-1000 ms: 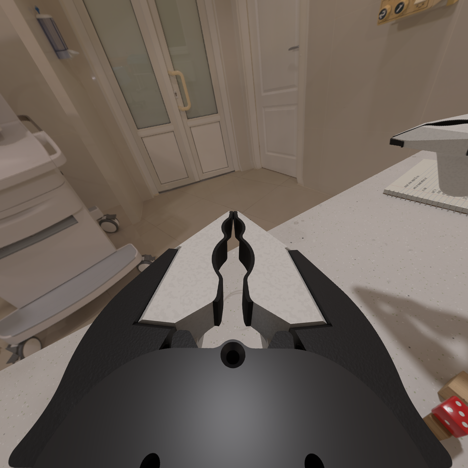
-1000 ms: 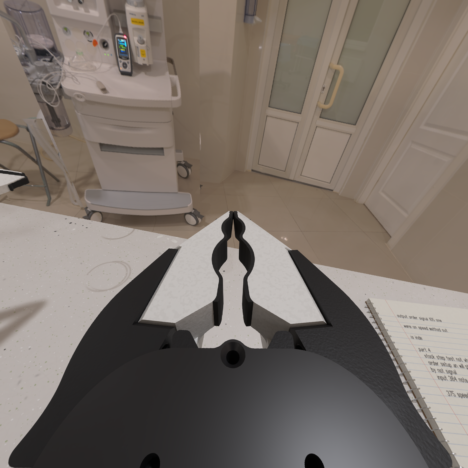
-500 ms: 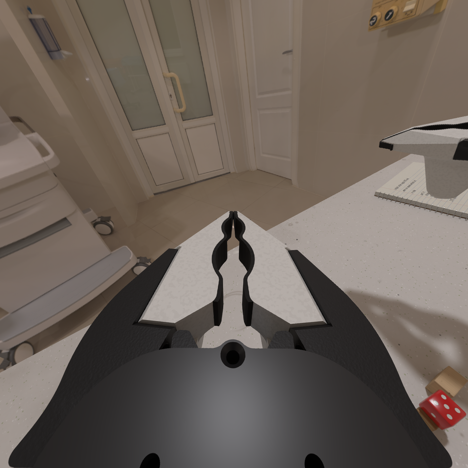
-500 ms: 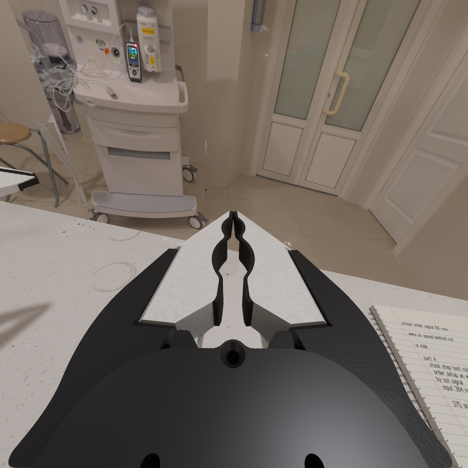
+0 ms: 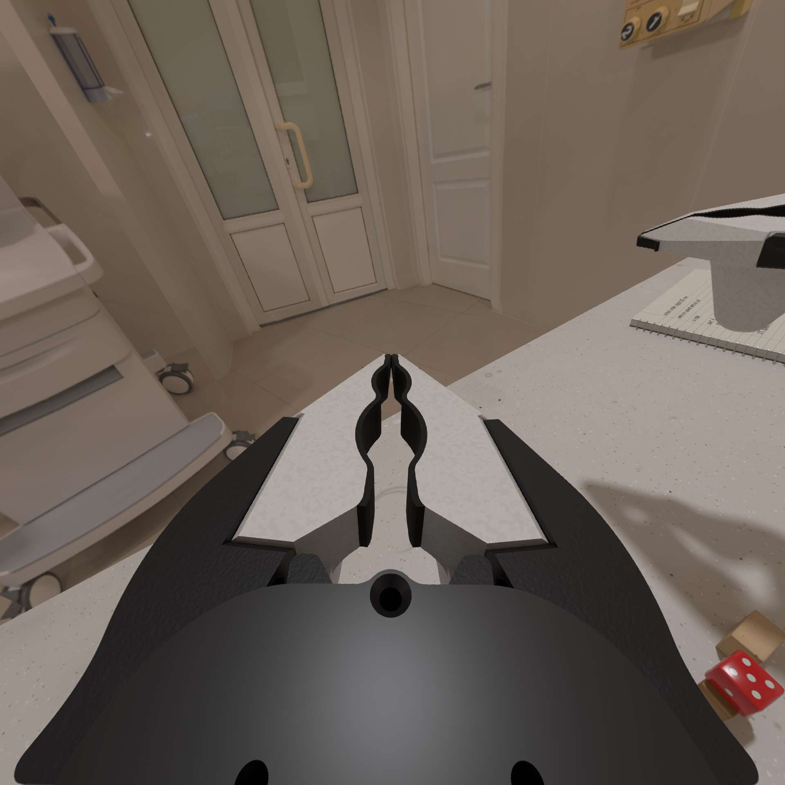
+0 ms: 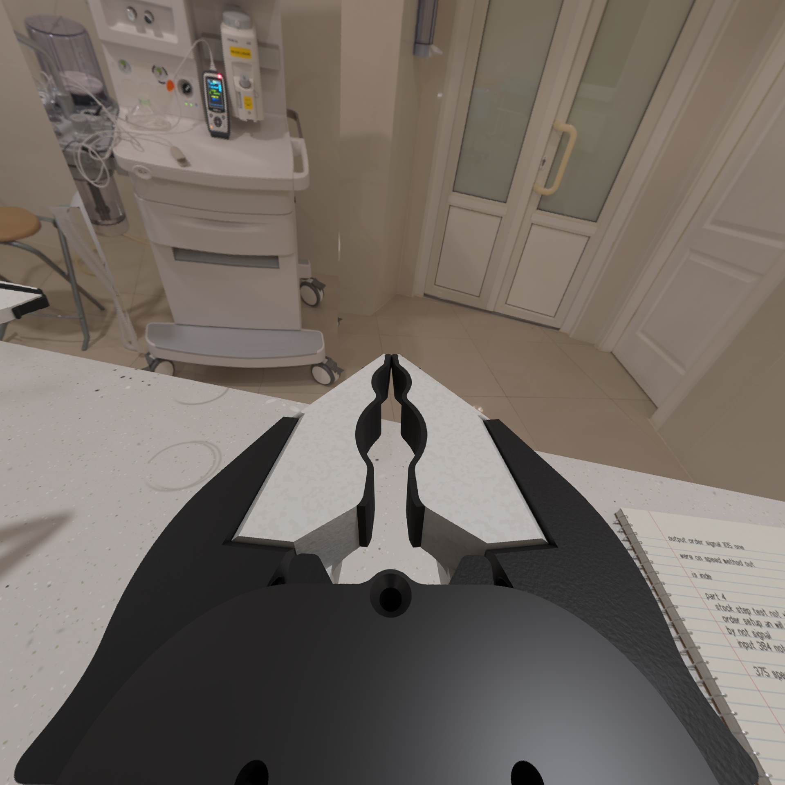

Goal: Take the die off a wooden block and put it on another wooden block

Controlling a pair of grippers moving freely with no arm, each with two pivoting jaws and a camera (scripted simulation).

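Observation:
A red die [image 5: 744, 687] with white pips sits on a wooden block [image 5: 717, 708] at the lower right of the left wrist view. A second wooden block [image 5: 751, 640] lies just behind it. My left gripper [image 5: 391, 357] is shut and empty, over the counter's far edge, well to the left of the die. My right gripper [image 6: 391, 357] is shut and empty near the far edge of the counter; it also shows in the left wrist view [image 5: 713, 242] at the right, above the notebook. The die and the blocks are not in the right wrist view.
A spiral notebook [image 6: 730, 616] lies on the speckled white counter [image 6: 85, 446] at the right; it also shows in the left wrist view [image 5: 679, 316]. A white medical cart [image 6: 221, 238] stands on the floor beyond the counter. Double doors [image 6: 548, 161] are behind.
Both grippers stay shut. The left view has shifted so the die and blocks sit a little higher and further left in it. The right view has tilted down slightly.

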